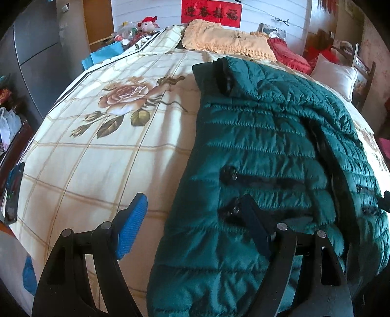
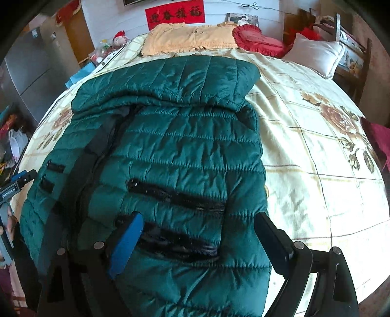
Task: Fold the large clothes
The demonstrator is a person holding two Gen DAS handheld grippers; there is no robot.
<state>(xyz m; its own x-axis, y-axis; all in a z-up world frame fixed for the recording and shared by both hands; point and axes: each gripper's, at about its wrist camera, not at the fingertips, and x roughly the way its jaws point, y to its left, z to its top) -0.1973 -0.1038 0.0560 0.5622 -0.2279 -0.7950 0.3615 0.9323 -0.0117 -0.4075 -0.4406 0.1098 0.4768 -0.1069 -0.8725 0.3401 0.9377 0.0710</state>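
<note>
jacket [image 2: 175, 156]: a green quilted puffer lies on the bed, collar toward the head end, hem toward the foot edge; it looks already narrowed, its sides turned in over the body, so a crosswise fold probably comes next.
pockets [image 2: 180, 197]: dark zip lines on the near panel, facing up, so the front is uppermost.
left gripper [image 1: 192, 226]: fingers open, nothing between the pads; it straddles the jacket's left edge near the hem, blue pad over the quilt, dark finger over the green cloth.
right gripper [image 2: 197, 241]: fingers wide apart over the near right panel; whether they touch the cloth I cannot tell. Both sit low at the hem, likely to pick it up together.
quilt [image 1: 102, 156]: cream, checked, with rose prints; it covers the bed, giving a broad soft surface.
head end: a peach pillow [image 2: 187, 39], a red cushion [image 2: 258, 41] and a white pillow [image 2: 314, 53].
room: a red banner [image 1: 210, 12] on the white wall; a plush toy [image 1: 147, 24] and clutter by the far left corner.
</note>
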